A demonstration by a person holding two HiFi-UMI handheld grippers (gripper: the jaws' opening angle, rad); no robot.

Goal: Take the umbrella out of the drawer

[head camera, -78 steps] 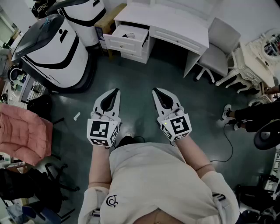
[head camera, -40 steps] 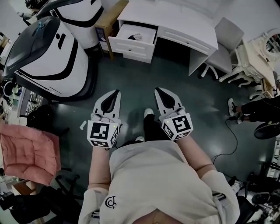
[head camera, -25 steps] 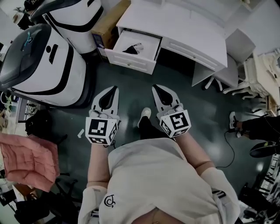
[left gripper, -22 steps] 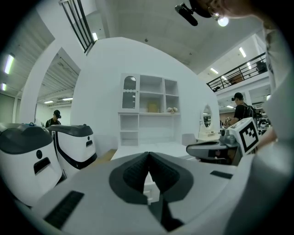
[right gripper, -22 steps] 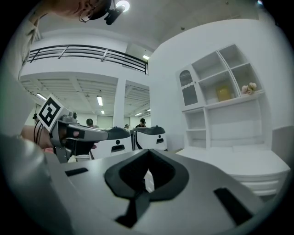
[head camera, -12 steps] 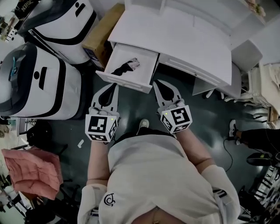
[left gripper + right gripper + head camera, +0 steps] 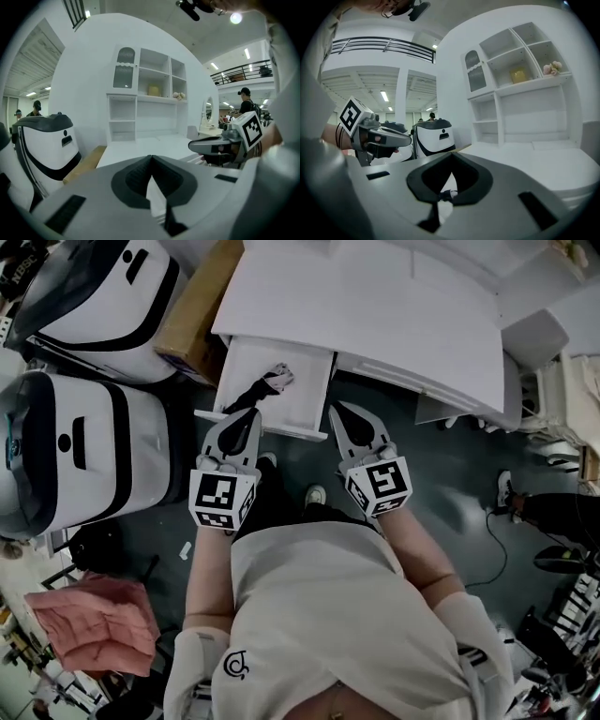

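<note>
1. The umbrella (image 7: 251, 396), dark and folded, lies in the open drawer (image 7: 302, 399) of a white desk (image 7: 375, 306). Its long axis slants from the near-left corner to a paler end at the far right.
2. The left gripper (image 7: 250, 415) and right gripper (image 7: 337, 410) are both clenched and empty, at the drawer's front edge.
3. A cardboard box (image 7: 192, 310) and a white-and-black machine (image 7: 94, 446) stand to the left of the drawer.

Left gripper (image 7: 249, 415), right gripper (image 7: 336, 411) nearer drawer (image 7: 305, 382)

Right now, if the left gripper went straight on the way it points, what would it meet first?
Probably the open drawer: the left gripper points at its front edge, with the umbrella lying just beyond, inside. Depth is unclear from above.
</note>
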